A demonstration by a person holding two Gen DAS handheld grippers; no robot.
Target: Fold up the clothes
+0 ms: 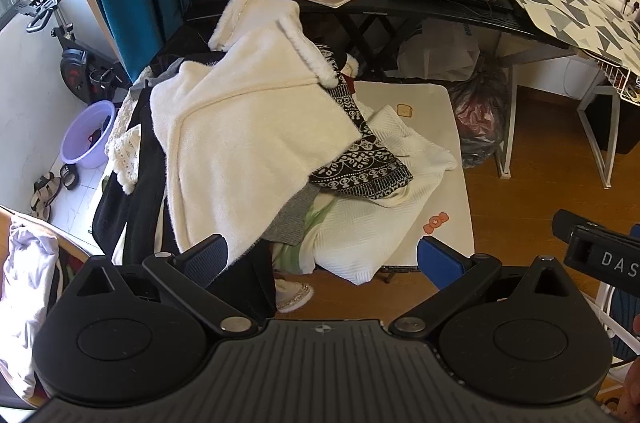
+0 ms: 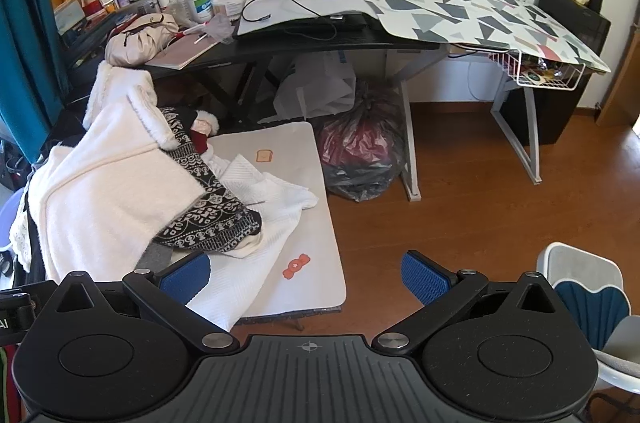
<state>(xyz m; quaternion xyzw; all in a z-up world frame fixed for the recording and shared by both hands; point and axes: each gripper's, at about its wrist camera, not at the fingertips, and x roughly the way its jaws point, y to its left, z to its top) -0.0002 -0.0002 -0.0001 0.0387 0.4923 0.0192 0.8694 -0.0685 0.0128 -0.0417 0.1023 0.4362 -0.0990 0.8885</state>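
Both grippers, left (image 1: pixel 322 257) and right (image 2: pixel 306 273), gape wide, empty.

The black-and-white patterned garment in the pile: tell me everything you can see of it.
The black-and-white patterned garment looks knitted, black with rows of white motifs and a striped edge. It lies crumpled and unfolded, its upper part hidden under the fluffy cream robe, its lower end spilling onto the white textured cloth on the low table. Neither claw touches it.
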